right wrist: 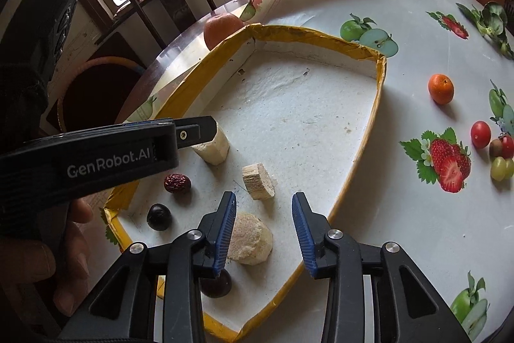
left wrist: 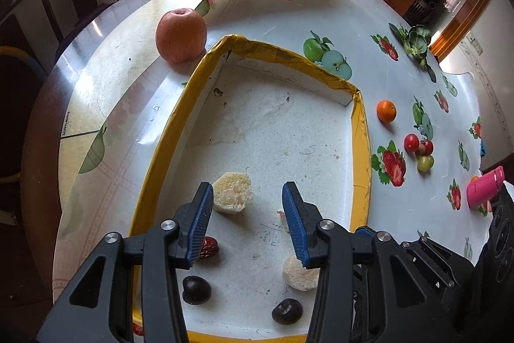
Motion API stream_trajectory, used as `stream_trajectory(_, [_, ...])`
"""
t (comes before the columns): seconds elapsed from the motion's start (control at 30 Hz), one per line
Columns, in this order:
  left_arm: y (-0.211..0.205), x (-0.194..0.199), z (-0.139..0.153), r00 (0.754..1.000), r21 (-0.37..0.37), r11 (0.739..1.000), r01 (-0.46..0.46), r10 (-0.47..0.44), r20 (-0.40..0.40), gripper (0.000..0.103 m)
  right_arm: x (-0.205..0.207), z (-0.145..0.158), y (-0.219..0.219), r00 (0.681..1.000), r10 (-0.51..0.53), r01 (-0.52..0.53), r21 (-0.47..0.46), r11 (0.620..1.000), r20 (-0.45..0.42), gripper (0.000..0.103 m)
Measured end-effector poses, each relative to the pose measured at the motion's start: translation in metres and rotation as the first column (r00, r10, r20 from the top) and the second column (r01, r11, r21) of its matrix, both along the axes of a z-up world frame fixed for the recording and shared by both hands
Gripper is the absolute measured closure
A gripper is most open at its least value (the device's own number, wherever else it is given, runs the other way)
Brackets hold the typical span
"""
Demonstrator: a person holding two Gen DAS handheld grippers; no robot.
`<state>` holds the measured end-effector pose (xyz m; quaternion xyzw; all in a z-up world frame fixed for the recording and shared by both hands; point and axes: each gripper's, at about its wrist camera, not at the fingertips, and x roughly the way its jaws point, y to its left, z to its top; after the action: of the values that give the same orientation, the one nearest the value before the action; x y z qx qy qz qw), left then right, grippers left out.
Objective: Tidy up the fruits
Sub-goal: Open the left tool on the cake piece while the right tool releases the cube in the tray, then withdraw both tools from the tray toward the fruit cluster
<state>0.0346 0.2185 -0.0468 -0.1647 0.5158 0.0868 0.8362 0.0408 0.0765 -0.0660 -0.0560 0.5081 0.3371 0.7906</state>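
Right wrist view, tray holding three pale chunks, two dark fruits, one red date, both claws parted, empty

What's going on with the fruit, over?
Both grippers open, empty, over the yellow-rimmed tray. Left gripper, right gripper. Apple, tangerine still outside. Nothing blocking.

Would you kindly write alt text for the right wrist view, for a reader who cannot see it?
The right gripper hangs open over a yellow-rimmed tray holding pale fruit chunks, dark cherries and a red date. The left gripper reaches in from the left. On the fruit-print cloth outside lie an orange, an apple, tomatoes and grapes.
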Motion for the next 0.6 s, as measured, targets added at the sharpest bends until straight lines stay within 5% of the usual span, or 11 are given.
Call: stream_trajectory(0.6, [-0.055, 0.008, 0.021, 0.996, 0.009, 0.997, 0.080, -0.080, 0.029, 0.060, 0.003, 0.032, -0.092, 0.984, -0.178, 0.176, 0.051, 0.983, 0.027, 0.065])
